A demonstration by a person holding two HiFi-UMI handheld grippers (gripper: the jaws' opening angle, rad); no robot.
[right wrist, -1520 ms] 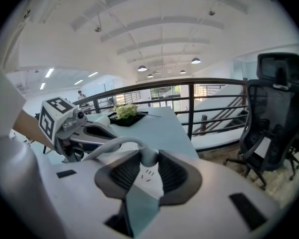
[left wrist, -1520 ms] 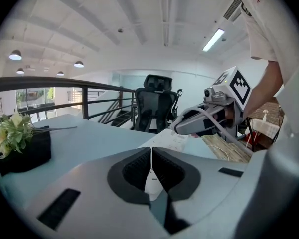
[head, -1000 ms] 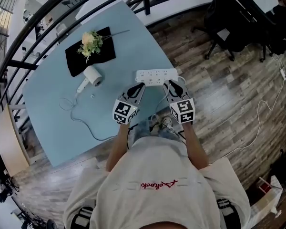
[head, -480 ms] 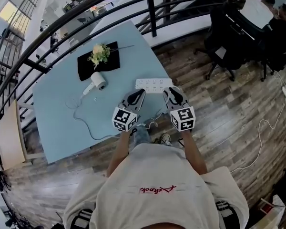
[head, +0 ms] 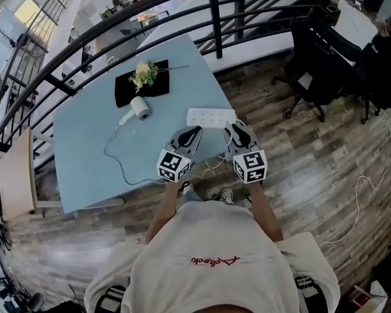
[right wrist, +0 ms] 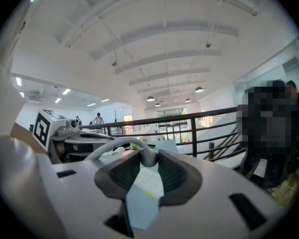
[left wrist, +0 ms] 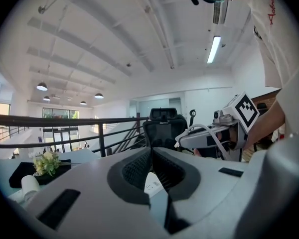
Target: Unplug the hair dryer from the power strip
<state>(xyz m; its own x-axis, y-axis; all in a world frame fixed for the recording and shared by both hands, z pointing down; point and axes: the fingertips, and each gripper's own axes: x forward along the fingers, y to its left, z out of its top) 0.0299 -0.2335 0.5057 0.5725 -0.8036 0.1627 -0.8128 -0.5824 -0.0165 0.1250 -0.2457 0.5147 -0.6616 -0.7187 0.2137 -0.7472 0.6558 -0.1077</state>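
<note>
The white power strip (head: 210,117) lies near the front right edge of the light-blue table (head: 85,175). The white hair dryer (head: 139,108) lies further left, and its cord (head: 120,168) loops over the table toward me. My right gripper (head: 236,129) hangs just in front of the strip, shut on the grey plug (right wrist: 147,157) at the cord's end; the cord (right wrist: 112,146) arcs away to the left. My left gripper (head: 194,130) hovers beside it, shut and empty. Both gripper views show the strip (right wrist: 149,180) below, past the jaw tips.
A black mat with a bunch of flowers (head: 143,77) lies behind the dryer. A black railing (head: 215,18) runs behind the table. Black office chairs (head: 313,70) stand on the wooden floor (head: 326,168) at right, where a loose white cable (head: 358,194) lies.
Both grippers have risen and drawn back from the power strip toward me. The right one has brought the plug and cord away from the strip. The head view now takes in more of the room.
</note>
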